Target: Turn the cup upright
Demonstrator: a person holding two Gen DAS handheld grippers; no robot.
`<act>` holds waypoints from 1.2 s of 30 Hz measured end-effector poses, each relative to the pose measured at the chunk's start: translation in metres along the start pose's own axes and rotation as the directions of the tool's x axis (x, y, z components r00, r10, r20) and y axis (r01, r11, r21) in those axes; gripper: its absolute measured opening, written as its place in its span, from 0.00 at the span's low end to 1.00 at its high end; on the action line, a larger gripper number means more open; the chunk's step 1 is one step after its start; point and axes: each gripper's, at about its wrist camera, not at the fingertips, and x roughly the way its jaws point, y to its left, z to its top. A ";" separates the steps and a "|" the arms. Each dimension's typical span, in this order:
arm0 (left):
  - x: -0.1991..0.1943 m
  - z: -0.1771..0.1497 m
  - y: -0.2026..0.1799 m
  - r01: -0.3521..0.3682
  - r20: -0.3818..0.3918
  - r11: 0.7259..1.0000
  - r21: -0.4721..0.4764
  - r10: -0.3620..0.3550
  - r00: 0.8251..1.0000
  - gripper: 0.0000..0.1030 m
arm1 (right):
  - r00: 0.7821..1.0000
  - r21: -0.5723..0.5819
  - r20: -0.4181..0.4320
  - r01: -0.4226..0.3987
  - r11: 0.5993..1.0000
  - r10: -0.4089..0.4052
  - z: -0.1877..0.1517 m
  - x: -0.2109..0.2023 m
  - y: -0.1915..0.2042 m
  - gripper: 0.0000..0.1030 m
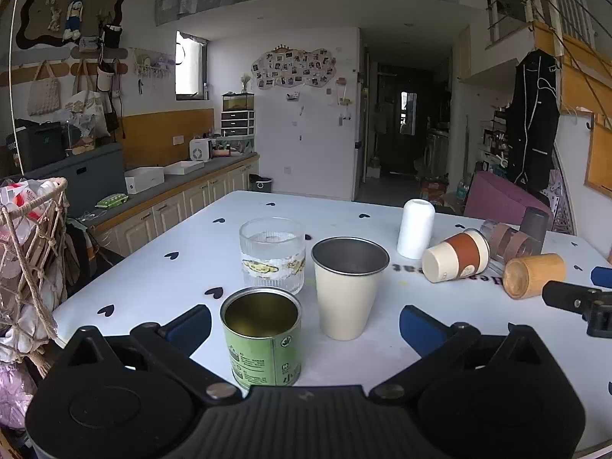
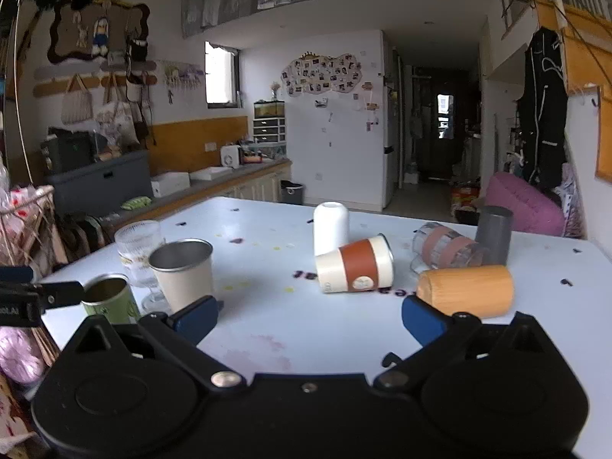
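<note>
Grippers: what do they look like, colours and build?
Both match: the left gripper and right gripper have matte black bodies with two round housings, black linkage arms on silver rivets, and blue pads on the fingers. No cables or sleeves are visible.

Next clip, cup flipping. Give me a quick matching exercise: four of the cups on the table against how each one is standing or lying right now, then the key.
Things:
1. green tin
2. wooden cup
3. white cup
4. cup with the brown sleeve

States:
A. lying on its side, base toward the camera, beside the right gripper's right finger
B. standing upright, open end up, between the fingers of the left gripper
C. lying on its side in the middle of the table
D. standing with its closed end up

Pairs: 1-B, 2-A, 3-D, 4-C
</note>
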 end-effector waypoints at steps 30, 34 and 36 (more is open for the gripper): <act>0.008 -0.009 -0.002 0.010 -0.083 1.000 -0.021 -0.012 0.997 1.00 | 0.998 -0.042 -0.064 -0.004 0.999 0.001 -0.002 0.011 0.009 1.00; 0.008 -0.009 -0.002 0.010 -0.082 1.000 -0.021 -0.012 0.997 1.00 | 0.998 -0.043 -0.064 -0.003 0.999 0.000 -0.003 0.011 0.009 1.00; 0.008 -0.009 -0.002 0.010 -0.082 1.000 -0.021 -0.012 0.997 1.00 | 0.998 -0.043 -0.064 -0.004 0.999 0.001 -0.003 0.011 0.009 1.00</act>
